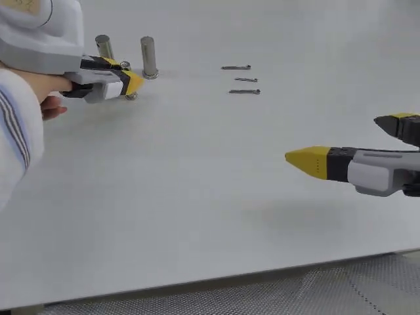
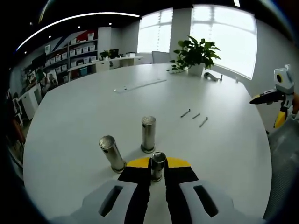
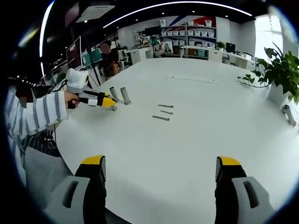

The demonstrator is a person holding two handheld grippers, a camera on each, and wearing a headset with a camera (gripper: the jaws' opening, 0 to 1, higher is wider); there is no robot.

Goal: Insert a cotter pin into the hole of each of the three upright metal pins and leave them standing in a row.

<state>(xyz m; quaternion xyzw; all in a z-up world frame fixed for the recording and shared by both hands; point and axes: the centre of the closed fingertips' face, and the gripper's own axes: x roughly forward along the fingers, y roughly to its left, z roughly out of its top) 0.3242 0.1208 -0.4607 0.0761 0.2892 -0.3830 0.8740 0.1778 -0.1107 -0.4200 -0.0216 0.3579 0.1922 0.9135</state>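
Three steel pins stand at the table's far left. My left gripper (image 1: 134, 83) (image 2: 158, 164) is shut on the nearest steel pin (image 2: 159, 157), which stands upright between its yellow jaws. The other two pins (image 1: 148, 58) (image 1: 104, 46) stand free just behind it, also seen as the middle pin (image 2: 148, 134) and the leaning-looking left pin (image 2: 111, 153). Three cotter pins (image 1: 244, 91) (image 2: 196, 115) (image 3: 167, 112) lie flat in a small group to the right of the pins. My right gripper (image 1: 331, 138) (image 3: 161, 164) hovers open over bare table at the right, far from everything, with nothing between its jaws.
The white table (image 1: 197, 197) stretches wide, with its front edge (image 1: 216, 279) near me. A potted plant (image 2: 194, 53) stands at the far side. A striped sleeve (image 1: 13, 131) reaches in from the left.
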